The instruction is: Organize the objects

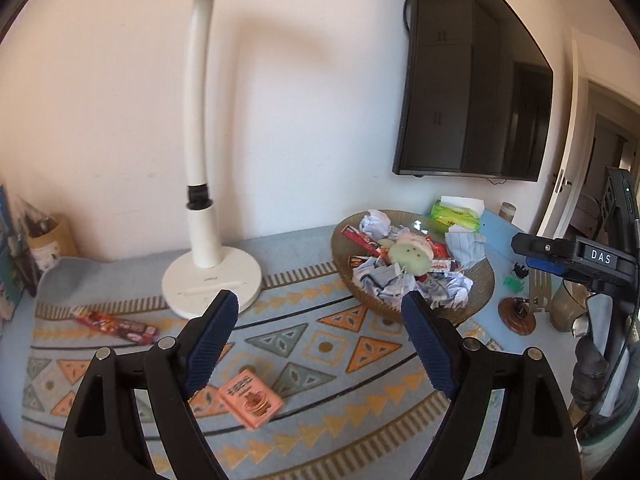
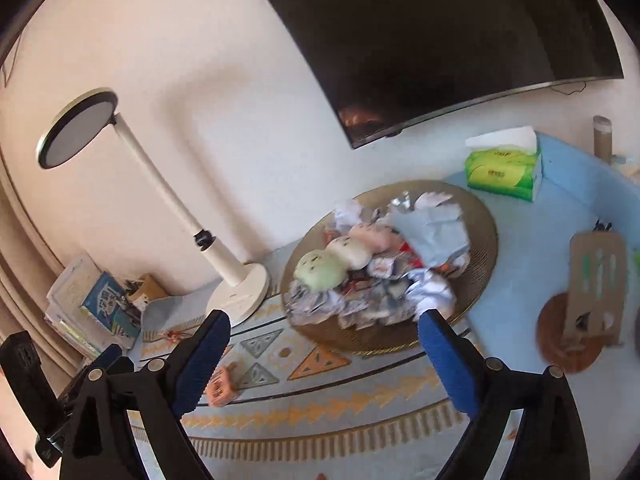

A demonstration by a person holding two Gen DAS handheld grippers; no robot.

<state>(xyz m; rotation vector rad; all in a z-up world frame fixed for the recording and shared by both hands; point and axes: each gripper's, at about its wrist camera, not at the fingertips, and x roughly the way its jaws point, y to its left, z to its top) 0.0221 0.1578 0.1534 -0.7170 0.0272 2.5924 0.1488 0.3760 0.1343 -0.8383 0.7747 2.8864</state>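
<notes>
On the patterned cloth [image 1: 320, 344] covering the surface, left hand-held gripper [image 1: 320, 312] hangs above it with jaws spread wide, nothing between them. Pink packet [image 1: 251, 400] lies flat on the cloth just below the left finger [image 1: 212, 344], not touched. Red snack wrapper [image 1: 116, 326] lies further left on the cloth, near the lamp base [image 1: 212, 284]. White desk lamp [image 1: 198, 120] stands behind the fingers against the wall.

Round woven tray [image 1: 480, 280] sits right of the lamp, piled with crumpled paper [image 1: 376, 224], red wrappers, a green round plush [image 1: 408, 258] and a folded blue cloth [image 1: 464, 244]. Right finger's tip overlaps the tray's near rim in the left wrist view; contact cannot be told. Green tissue pack [image 1: 456, 216] stands behind the tray. Brown round stand [image 1: 516, 316] sits to the right on the blue part.

Right hand-held gripper [image 2: 324, 328] also spread wide, empty, hovering in front of the same tray [image 2: 484, 248]. Its body shows at the right edge of the left wrist view [image 1: 568, 256]. Pink packet [image 2: 222, 388] is just beside its left finger, partly hidden. Plush pieces [image 2: 320, 270] and blue cloth [image 2: 432, 236] rest in the pile, blurred. Books [image 2: 100, 304] stacked at far left by the wall. Dark TV [image 2: 440, 40] hangs on the wall above.
</notes>
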